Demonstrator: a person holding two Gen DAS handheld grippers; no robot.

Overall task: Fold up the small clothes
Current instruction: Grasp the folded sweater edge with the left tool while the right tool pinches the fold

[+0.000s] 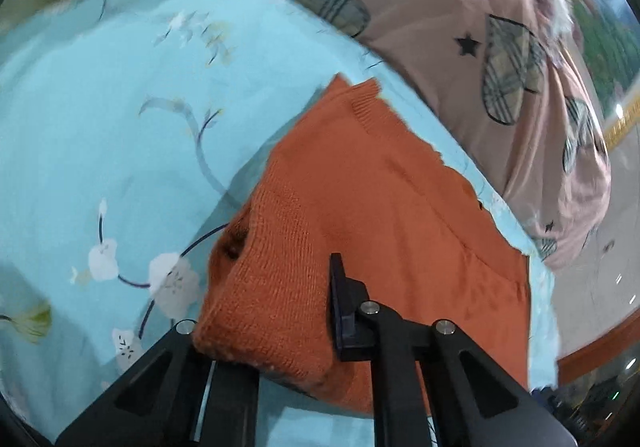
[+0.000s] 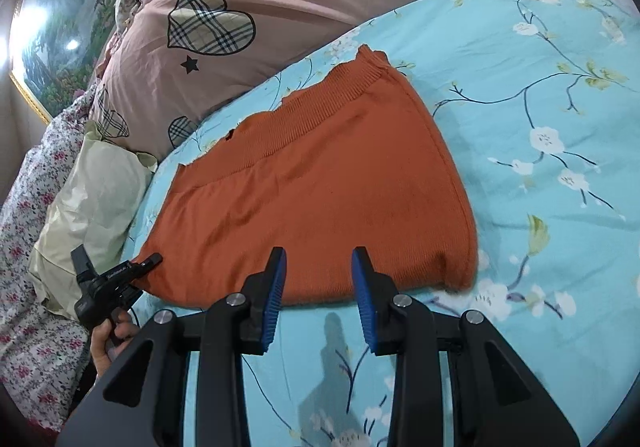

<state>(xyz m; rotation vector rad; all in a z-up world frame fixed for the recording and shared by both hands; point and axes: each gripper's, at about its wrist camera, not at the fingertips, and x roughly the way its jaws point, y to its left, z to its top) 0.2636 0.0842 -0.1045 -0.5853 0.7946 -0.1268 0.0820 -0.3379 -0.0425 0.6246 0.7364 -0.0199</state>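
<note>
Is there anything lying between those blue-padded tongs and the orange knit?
Nothing visible. The right tongs hang open just short of the orange knit's near edge, with only bare blue floral sheet below.

Sweater lies on bedspread, before the quilt.

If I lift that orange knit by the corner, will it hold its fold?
Probably not: the orange knit looks soft and already bunches in the left tongs, so it should droop. Its ribbed texture likely grips the floral sheet rather than sliding.
</note>
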